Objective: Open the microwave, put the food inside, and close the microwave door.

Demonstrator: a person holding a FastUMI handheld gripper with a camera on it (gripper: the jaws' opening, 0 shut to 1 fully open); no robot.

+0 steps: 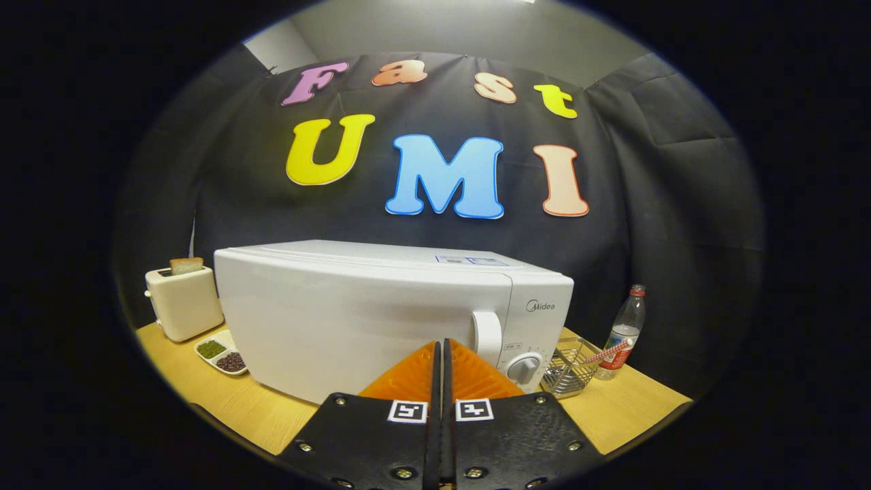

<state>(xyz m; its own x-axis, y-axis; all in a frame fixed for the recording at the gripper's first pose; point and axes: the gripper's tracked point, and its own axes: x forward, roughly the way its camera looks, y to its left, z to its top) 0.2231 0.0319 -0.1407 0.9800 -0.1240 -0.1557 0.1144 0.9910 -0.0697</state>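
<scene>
A white microwave (381, 313) stands on the wooden table (633, 408) with its door closed. Its curved door handle (487, 337) sits at the right end of the door, above a round dial (524, 367). My gripper (439, 350) is shut, its two fingers pressed together with nothing between them. The fingertips point at the lower part of the door, just left of the handle. A small white dish (221, 354) with green and dark food lies on the table to the left of the microwave.
A white toaster (182, 303) with a slice of bread in it stands at the back left. A wire basket (575, 367) with a striped straw and a plastic bottle (625, 333) are right of the microwave.
</scene>
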